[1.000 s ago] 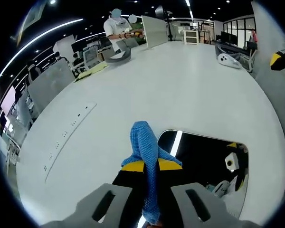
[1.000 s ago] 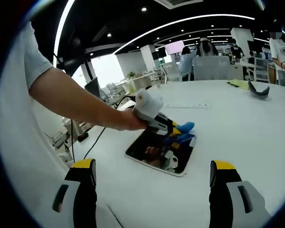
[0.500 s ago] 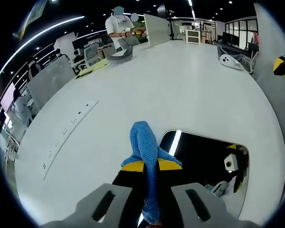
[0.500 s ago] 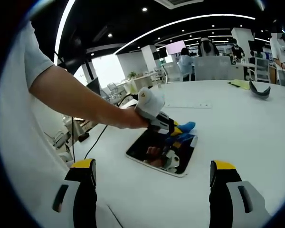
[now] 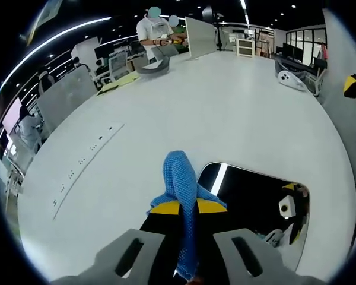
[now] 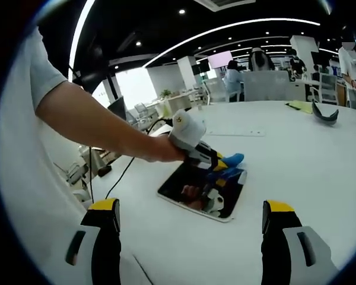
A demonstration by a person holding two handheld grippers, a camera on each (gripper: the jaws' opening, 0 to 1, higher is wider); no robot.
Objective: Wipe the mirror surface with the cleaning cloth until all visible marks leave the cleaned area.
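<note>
The cloth [image 5: 181,184] is soft, light and limp, so grip it by a bunched fold with enough overhang to press flat. The left gripper [image 5: 187,208] is clamped on it, at the mirror's near edge. The cloth is blue, open-knit. The mirror [image 6: 202,191] lies flat on the white table [image 5: 225,113]: rigid, smooth, likely fragile. The right gripper [image 6: 190,222] hangs wide and empty, well apart.

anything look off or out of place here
Nothing stands out. The mirror lies flat on the white table, and the left gripper is shut on the blue cloth over the mirror's edge. The right gripper hovers open, apart from it.
</note>
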